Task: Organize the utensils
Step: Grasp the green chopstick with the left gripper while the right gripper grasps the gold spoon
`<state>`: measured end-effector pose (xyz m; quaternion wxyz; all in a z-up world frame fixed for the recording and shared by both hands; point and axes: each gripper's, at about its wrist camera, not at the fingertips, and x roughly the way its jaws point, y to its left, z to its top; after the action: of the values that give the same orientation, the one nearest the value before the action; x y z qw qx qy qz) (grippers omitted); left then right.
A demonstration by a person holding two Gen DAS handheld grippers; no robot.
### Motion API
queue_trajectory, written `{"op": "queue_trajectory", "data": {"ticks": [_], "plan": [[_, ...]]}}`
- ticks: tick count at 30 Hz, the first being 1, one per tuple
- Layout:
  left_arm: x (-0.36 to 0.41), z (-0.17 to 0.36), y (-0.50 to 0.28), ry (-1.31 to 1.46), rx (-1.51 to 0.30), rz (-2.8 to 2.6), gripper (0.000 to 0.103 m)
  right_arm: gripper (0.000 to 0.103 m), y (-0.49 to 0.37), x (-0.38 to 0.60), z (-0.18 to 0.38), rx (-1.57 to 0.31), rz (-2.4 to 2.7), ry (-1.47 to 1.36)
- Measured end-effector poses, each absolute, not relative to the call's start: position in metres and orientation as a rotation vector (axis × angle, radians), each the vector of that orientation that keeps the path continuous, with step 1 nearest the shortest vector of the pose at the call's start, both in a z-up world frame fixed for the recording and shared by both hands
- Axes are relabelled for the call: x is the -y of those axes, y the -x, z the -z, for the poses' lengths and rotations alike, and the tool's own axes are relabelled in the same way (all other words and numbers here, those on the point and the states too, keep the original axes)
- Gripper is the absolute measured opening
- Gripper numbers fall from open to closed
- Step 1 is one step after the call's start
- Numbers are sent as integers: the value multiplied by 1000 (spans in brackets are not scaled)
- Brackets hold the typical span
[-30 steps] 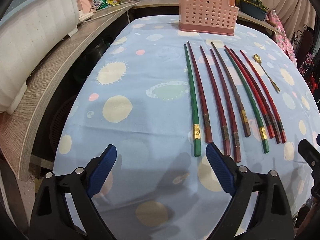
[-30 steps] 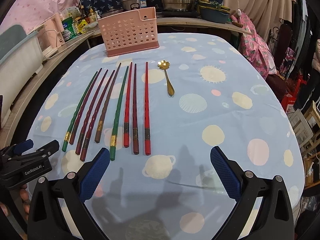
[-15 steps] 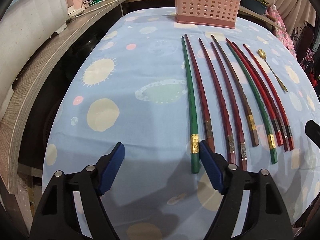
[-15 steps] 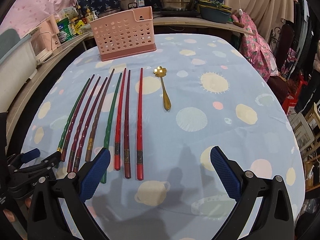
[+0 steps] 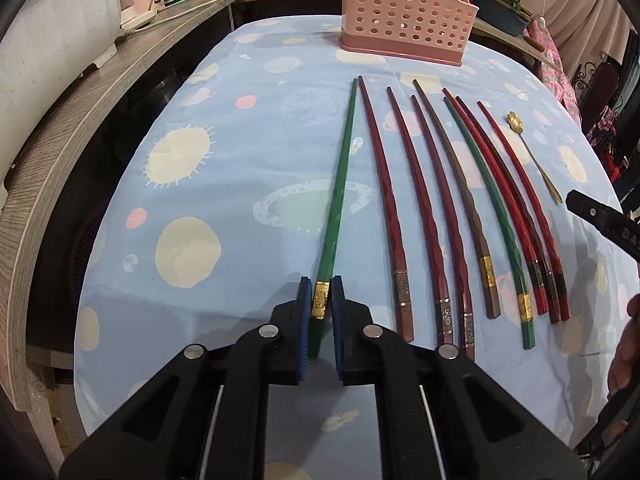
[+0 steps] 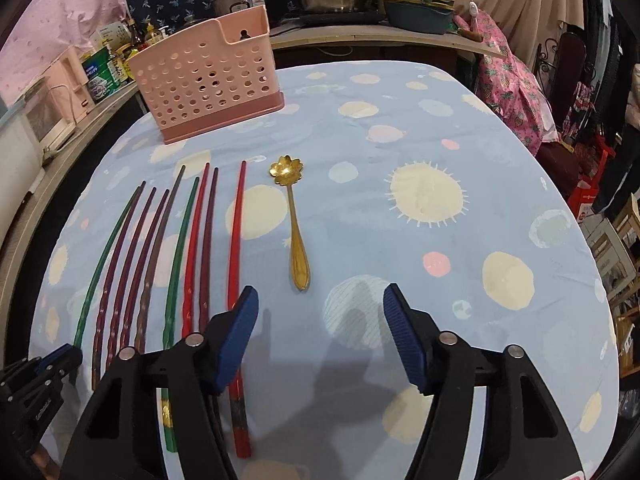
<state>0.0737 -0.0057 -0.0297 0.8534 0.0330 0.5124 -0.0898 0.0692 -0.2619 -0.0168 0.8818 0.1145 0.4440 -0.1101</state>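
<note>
Several red, maroon, brown and green chopsticks (image 5: 436, 216) lie side by side on the spotted blue tablecloth (image 5: 240, 128). My left gripper (image 5: 321, 284) is shut on the leftmost green chopstick (image 5: 340, 184), pinching its gold band near the thick end. The far tip still rests on the cloth. A gold flower-bowl spoon (image 6: 296, 236) lies right of the row. My right gripper (image 6: 320, 304) hovers just short of the spoon's handle, jaws closing with nothing between them. Its left finger (image 6: 236, 336) overlaps the outer red chopstick (image 6: 236, 240).
A pink perforated utensil basket (image 6: 208, 76) stands at the table's far end. A wooden counter (image 5: 80, 128) with bottles and a white appliance curves along the left. Pots sit behind the basket. A chair draped in pink cloth (image 6: 512, 92) stands at the right.
My left gripper has shut on the green chopstick, whose near end has swung left away from the row. My right gripper has moved in toward the spoon, and its jaws have narrowed.
</note>
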Motion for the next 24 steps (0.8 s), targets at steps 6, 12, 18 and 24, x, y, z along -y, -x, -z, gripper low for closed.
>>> {"op": "queue_trajectory", "data": {"ticks": [6,12,18,24], "plan": [[7,30,-75,-75,-1079,190,9,37,-86,269,26,-944,208,-274],[7,30,-75,-77,-1079,188,9,28,-91,271,28,-946,191,-284],[7,30,-76,-78,-1077,187,9,24,-93,265,29,-946,179,-267],[7,30,-76,-78,-1077,187,8,12,-90,260,29,-946,169,-250]]}}
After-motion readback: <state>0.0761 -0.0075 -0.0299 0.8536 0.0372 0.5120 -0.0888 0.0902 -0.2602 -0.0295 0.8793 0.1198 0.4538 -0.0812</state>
